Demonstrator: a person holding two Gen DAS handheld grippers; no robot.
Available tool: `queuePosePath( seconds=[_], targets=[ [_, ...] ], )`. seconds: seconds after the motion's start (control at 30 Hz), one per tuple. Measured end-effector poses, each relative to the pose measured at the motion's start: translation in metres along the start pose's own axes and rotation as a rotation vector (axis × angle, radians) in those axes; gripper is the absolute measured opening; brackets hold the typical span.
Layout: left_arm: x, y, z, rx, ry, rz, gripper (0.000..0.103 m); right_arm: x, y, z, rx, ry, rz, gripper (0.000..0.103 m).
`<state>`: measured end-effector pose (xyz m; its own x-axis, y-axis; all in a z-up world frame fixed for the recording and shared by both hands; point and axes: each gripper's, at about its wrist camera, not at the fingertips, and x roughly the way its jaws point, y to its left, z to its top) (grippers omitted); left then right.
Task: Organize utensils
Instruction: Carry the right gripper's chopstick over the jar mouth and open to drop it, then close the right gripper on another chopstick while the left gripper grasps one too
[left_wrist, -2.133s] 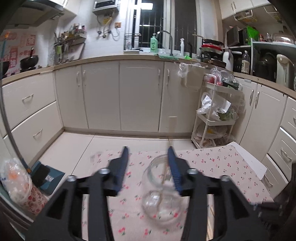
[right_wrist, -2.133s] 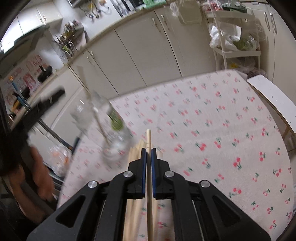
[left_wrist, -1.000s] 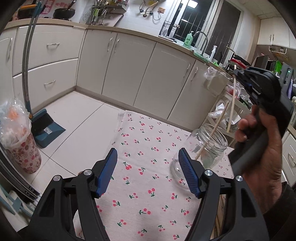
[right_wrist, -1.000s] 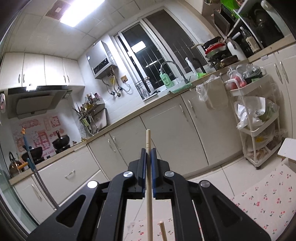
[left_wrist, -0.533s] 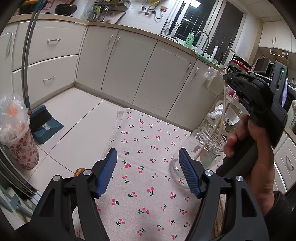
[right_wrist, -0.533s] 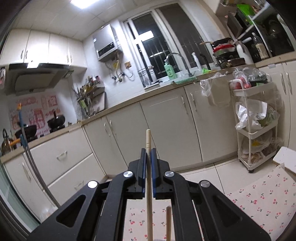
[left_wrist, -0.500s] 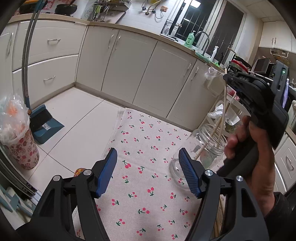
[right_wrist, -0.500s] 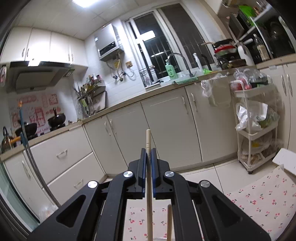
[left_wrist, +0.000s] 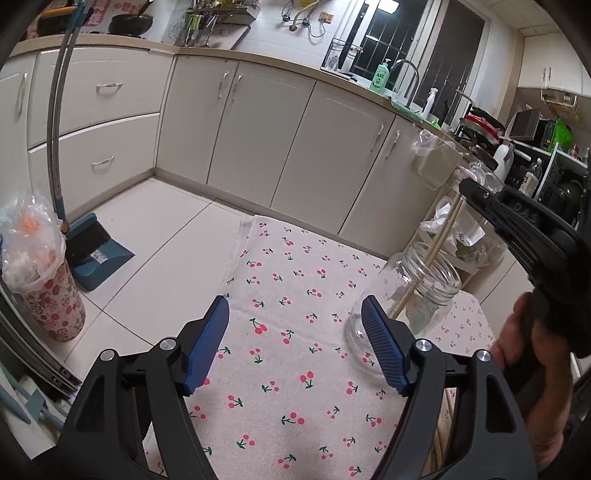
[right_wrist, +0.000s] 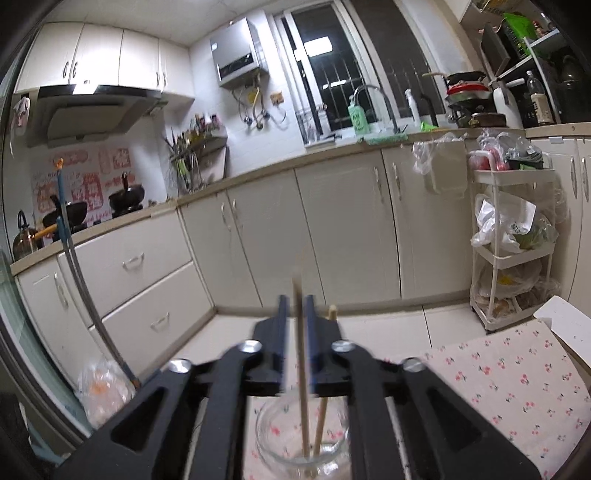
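A clear glass jar (left_wrist: 406, 306) stands on the cherry-print tablecloth (left_wrist: 295, 387), just right of my left gripper (left_wrist: 295, 343), which is open and empty. A hand holds my right gripper (left_wrist: 466, 184) above the jar's mouth. Its jaws are opening, and a wooden chopstick (right_wrist: 300, 350) stands loose between them with its lower end in the jar (right_wrist: 303, 446). My right gripper (right_wrist: 295, 321) does not press on it. A second chopstick (right_wrist: 323, 406) leans in the jar beside it. More chopsticks (left_wrist: 440, 435) lie on the cloth at the lower right.
A blue dustpan and broom (left_wrist: 96, 254) and a bin lined with a plastic bag (left_wrist: 40, 280) stand on the floor at the left. A white shelf cart (right_wrist: 513, 258) stands by the cabinets (left_wrist: 288, 147). The cloth's far edge (left_wrist: 255, 221) hangs over the floor.
The right gripper's jaws have parted from the chopstick, which now stands lower in the jar. That gripper has sunk and tilted towards the jar. The left gripper has stayed put.
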<state>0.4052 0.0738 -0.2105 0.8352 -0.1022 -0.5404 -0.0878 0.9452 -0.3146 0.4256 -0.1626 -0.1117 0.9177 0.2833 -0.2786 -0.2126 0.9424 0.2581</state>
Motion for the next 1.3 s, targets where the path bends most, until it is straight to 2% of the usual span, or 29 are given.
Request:
queuePosePath(
  seconds=[0.2,0.33,0.5,0.67,0.83,0.97,1.07,1.17,1.3],
  targets=[
    [-0.003,-0.011,-0.005,0.041,0.029,0.007,0.075,-0.051,-0.026,-0.006,0.005,0.037,-0.029,0.035],
    [-0.011,-0.023,-0.016,0.069,0.059,-0.003,0.077,-0.083,-0.059,-0.035,0.012,0.171,-0.115,0.035],
    [-0.016,-0.040,-0.038,0.117,0.128,-0.018,0.078,-0.104,-0.095,-0.082,0.049,0.350,-0.181,0.033],
    [-0.018,-0.065,-0.063,0.192,0.200,-0.022,0.078,-0.106,-0.098,-0.110,0.055,0.444,-0.163,0.027],
    [-0.019,-0.083,-0.078,0.243,0.234,-0.031,0.078,-0.088,-0.091,-0.117,0.047,0.507,-0.149,0.026],
    [-0.016,-0.089,-0.077,0.240,0.252,-0.030,0.078,-0.076,-0.084,-0.128,-0.009,0.565,-0.157,0.024],
    [-0.011,-0.090,-0.075,0.232,0.268,-0.033,0.078,-0.068,-0.084,-0.136,-0.065,0.614,-0.198,0.019],
    [-0.003,-0.097,-0.075,0.240,0.283,-0.043,0.078,-0.070,-0.089,-0.136,-0.104,0.617,-0.234,0.009],
    [0.015,-0.116,-0.080,0.282,0.321,-0.059,0.078,-0.079,-0.107,-0.133,-0.071,0.625,-0.247,0.008]
  ],
)
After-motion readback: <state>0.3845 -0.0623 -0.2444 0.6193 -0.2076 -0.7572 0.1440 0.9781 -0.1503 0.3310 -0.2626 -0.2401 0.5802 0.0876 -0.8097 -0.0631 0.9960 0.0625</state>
